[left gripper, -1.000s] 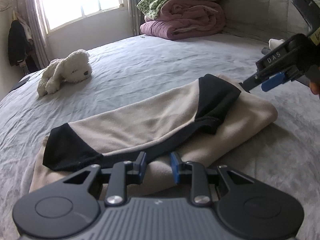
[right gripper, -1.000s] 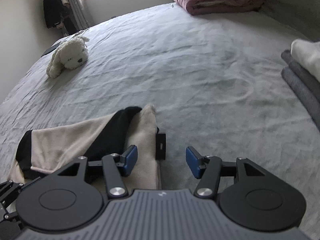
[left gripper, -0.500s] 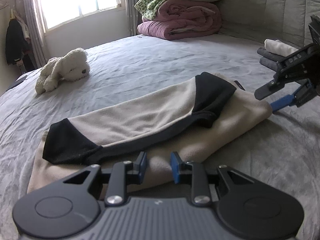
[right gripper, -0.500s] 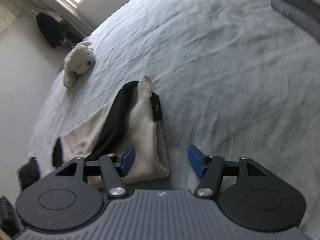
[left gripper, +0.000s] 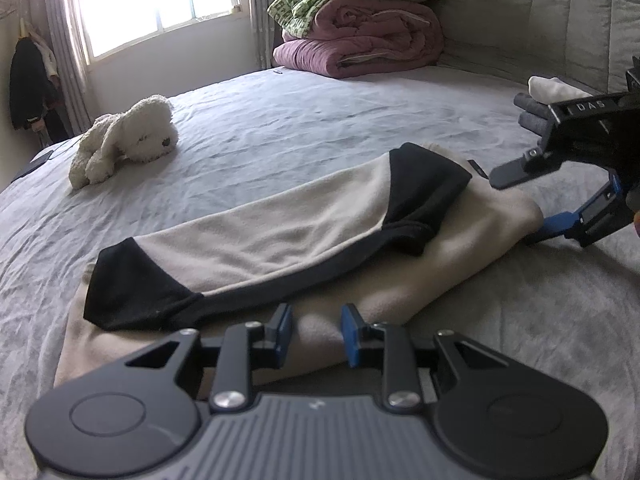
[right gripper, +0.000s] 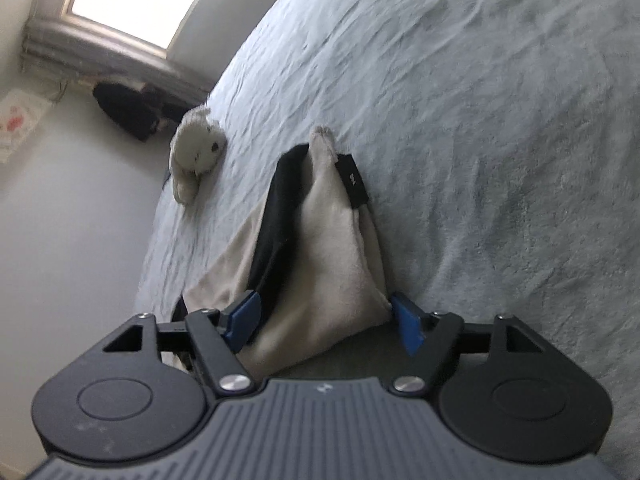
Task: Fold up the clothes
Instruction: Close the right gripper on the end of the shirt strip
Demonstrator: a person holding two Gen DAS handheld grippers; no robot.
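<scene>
A beige garment (left gripper: 280,232) with black sleeve panels lies folded lengthwise on the grey bed (left gripper: 320,128). My left gripper (left gripper: 316,332) sits at its near long edge, shut on a fold of the beige cloth that fills the narrow gap between the blue pads. My right gripper (left gripper: 518,208) is rolled on its side at the garment's right end, one finger above the cloth and one down at the bedcover. In the right wrist view, the right gripper (right gripper: 326,320) has its jaws opening, with the corner of the garment (right gripper: 332,260) between the pads, which do not press on it.
A white plush toy (left gripper: 128,136) lies on the bed at the far left. A pile of pink quilt, green blanket and pillow (left gripper: 360,40) sits against the headboard. A small stack of folded grey and white clothes (left gripper: 536,104) lies at the far right. Dark clothes (left gripper: 28,80) hang by the window.
The right gripper rolled onto its side, sank toward the bed and closed in on the garment's right end while its jaws widened around the corner. The left gripper and garment stayed put.
</scene>
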